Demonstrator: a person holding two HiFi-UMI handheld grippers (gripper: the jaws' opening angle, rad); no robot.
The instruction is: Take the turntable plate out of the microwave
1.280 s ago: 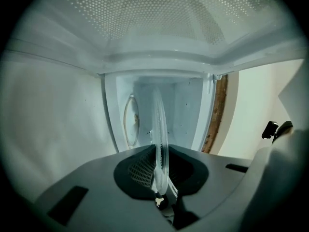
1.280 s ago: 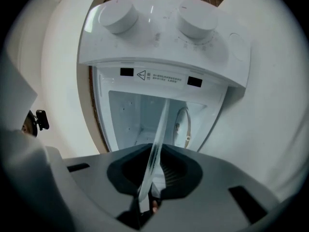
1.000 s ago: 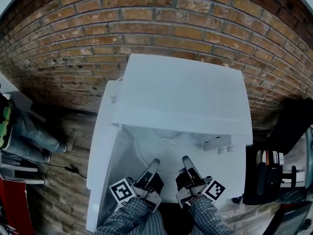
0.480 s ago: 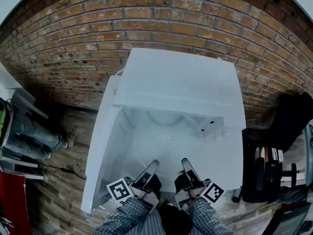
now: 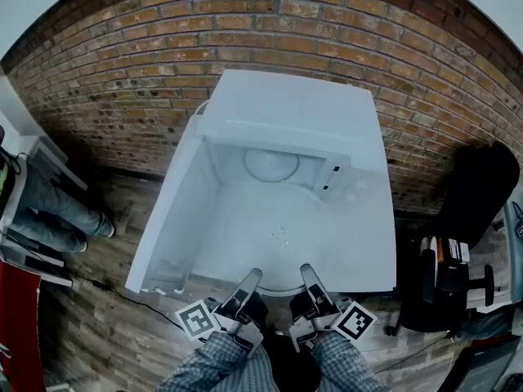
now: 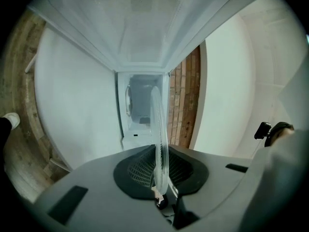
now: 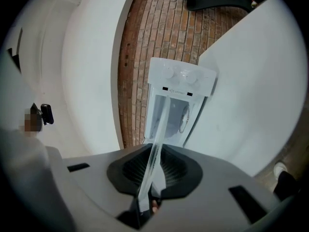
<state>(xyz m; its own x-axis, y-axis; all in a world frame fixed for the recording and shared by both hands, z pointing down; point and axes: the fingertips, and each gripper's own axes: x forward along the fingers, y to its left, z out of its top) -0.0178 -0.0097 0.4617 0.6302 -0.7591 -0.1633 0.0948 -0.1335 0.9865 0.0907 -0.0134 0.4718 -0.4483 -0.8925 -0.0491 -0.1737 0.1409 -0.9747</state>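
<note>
The clear glass turntable plate hangs level in front of the white microwave, outside its open cavity. My left gripper and right gripper are both shut on the plate's near rim, side by side. In the left gripper view the plate runs edge-on between the jaws of the left gripper. The right gripper view shows the same thin glass edge pinched in the right gripper. The microwave door stands swung open to the left.
A brick wall rises behind the microwave. A person's legs in jeans stand at the left on the wood floor. A black bag and a rack with cluttered items sit at the right.
Both grippers have drawn back from the microwave with the plate in them. The plate has come out of the cavity, whose floor now shows.
</note>
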